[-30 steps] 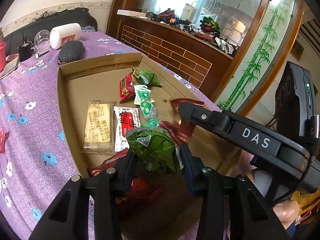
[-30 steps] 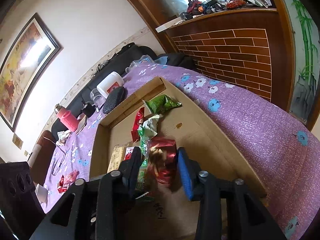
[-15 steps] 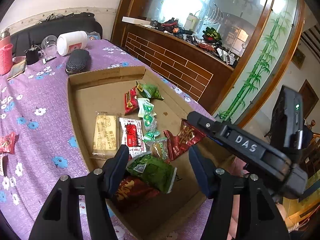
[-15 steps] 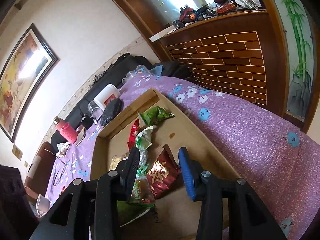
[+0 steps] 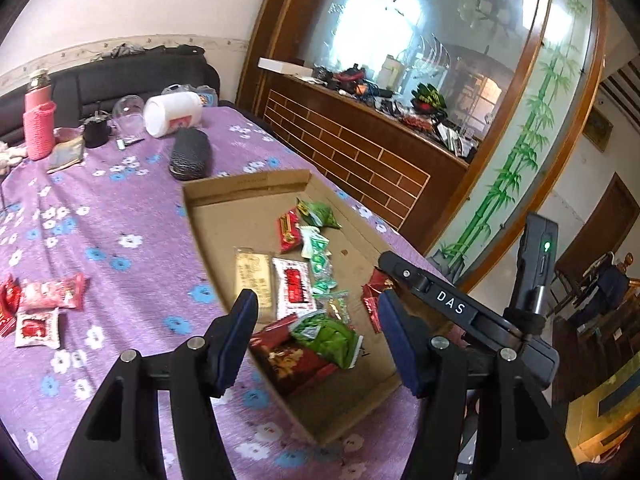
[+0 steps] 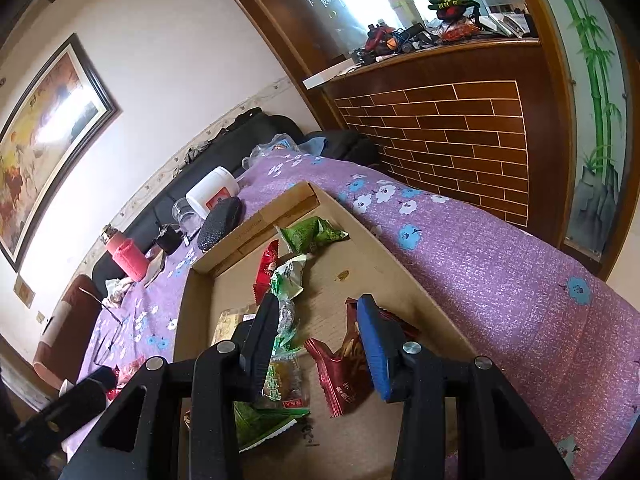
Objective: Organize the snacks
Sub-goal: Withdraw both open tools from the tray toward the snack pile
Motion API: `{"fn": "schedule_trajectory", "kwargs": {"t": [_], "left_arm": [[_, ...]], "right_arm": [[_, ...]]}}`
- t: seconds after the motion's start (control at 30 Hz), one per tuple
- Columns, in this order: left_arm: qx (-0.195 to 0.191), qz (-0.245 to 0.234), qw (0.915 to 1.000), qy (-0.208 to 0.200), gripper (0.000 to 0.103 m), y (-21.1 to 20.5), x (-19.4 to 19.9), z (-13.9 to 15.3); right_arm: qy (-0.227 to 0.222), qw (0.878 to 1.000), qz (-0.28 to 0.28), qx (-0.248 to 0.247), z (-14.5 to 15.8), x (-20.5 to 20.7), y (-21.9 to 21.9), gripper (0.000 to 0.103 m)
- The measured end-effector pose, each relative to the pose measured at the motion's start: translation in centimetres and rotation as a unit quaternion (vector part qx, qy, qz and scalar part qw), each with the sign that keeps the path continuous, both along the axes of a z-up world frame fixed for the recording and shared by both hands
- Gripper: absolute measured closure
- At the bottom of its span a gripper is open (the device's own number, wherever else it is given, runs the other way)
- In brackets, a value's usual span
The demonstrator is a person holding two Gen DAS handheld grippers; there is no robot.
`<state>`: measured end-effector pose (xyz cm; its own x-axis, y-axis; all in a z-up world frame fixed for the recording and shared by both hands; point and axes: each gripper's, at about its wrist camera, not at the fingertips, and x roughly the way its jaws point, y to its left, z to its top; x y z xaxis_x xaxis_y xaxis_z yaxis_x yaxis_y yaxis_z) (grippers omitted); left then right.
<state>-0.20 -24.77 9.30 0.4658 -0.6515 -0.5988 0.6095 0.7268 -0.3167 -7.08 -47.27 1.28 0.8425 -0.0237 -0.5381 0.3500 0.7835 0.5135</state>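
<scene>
Snacks in crinkly foil and plastic wrappers lie scattered inside the shallow brown cardboard tray [image 5: 208, 216] on the purple flowered tablecloth [image 5: 120, 216]. Left gripper [image 5: 316, 344], black with blue pads, now hangs above the near end of the tray, jaws spread and empty; a second ago they were closed around the puffy green snack packet [image 5: 326, 334], then opened. That packet now rests in the tray, lying partly over a dark red foil bag [image 5: 288, 360] at the near corner. So one drop-off done, and the left tool has lifted clear. Right gripper [image 6: 316, 344] hovers low over the tray floor, jaws part-open, nothing pinched; the maroon foil packet with gold lettering [image 6: 340, 376] that sat between its pads a second ago now lies loose on the cardboard below them, one corner seen behind the blue pad. Contact there I cannot tell. Further up the tray: yellow biscuit pack [image 5: 254, 276], white-and-red sachet [image 5: 294, 286], small green sweets, another green packet [image 5: 318, 214] near the far wall. Still outside, on the cloth to the left: a few red-and-white wrapped snacks [image 5: 40, 308]. My guess is these come next.
</scene>
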Motion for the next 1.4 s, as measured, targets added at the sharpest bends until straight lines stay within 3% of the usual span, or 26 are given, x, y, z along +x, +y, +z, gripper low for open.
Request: {"fn": "schedule_trajectory", "kwargs": {"t": [0.23,0.57,0.97,1.4], "left_arm": [[0.002,0.044,0.9988,-0.019,0.042,3.4,-0.2,0.6],[0.038,0.131,0.9879,-0.075,0.042,8.3,-0.2,1.6],[0.051,0.166,0.9809,-0.087,0.041,10.7,0.3,2.2],[0.086,0.217,0.9689,-0.084,0.041,14.1,2.6,1.4]], "right_arm": [[0.004,1.0,0.022,-0.021,0.2,0.5,1.1,0.06],[-0.001,0.997,0.064,-0.049,2.1,0.3,4.6,0.06],[-0.007,0.981,0.178,-0.082,5.3,1.1,12.1,0.059],[0.019,0.963,0.256,-0.079,4.7,4.5,17.7,0.059]]}}
